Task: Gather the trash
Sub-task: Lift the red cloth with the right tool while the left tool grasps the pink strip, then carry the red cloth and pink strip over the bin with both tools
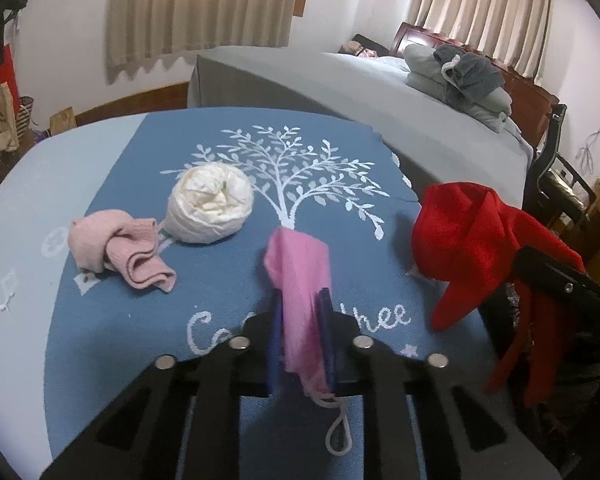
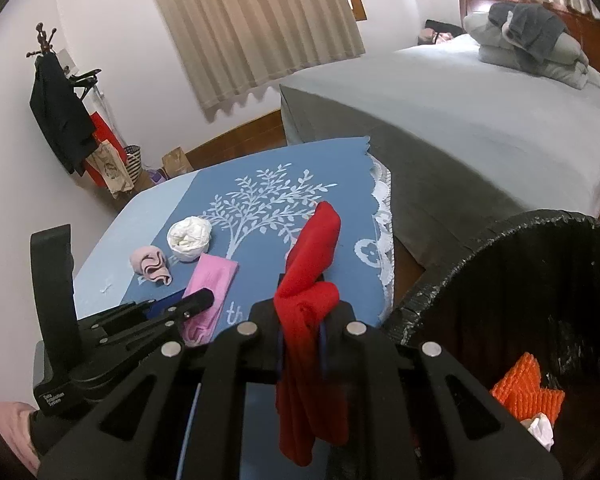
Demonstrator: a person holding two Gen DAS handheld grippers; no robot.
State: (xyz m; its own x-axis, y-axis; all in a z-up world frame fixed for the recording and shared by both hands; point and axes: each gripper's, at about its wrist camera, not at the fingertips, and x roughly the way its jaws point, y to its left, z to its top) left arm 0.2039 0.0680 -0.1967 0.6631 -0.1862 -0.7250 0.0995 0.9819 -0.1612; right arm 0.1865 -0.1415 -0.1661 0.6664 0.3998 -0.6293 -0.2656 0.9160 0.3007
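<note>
My left gripper [image 1: 301, 300] is shut on a pink face mask [image 1: 300, 276] and holds it just above the blue tree-print cloth [image 1: 228, 300]; it also shows in the right wrist view [image 2: 210, 280]. My right gripper [image 2: 302, 312] is shut on a red cloth [image 2: 312, 256], which hangs down between the fingers; the red cloth also shows in the left wrist view [image 1: 472, 240]. A rolled white wad [image 1: 211, 208] and a crumpled pale pink cloth [image 1: 120, 252] lie on the blue cloth to the left. A black bin [image 2: 520, 300] stands at the right with orange trash [image 2: 524, 384] inside.
A grey bed [image 2: 460, 120] with folded grey bedding [image 2: 532, 40] stands behind the table. A coat stand with dark clothes [image 2: 60, 120] and bags is at the far left wall. A dark chair [image 1: 552, 160] stands at the right.
</note>
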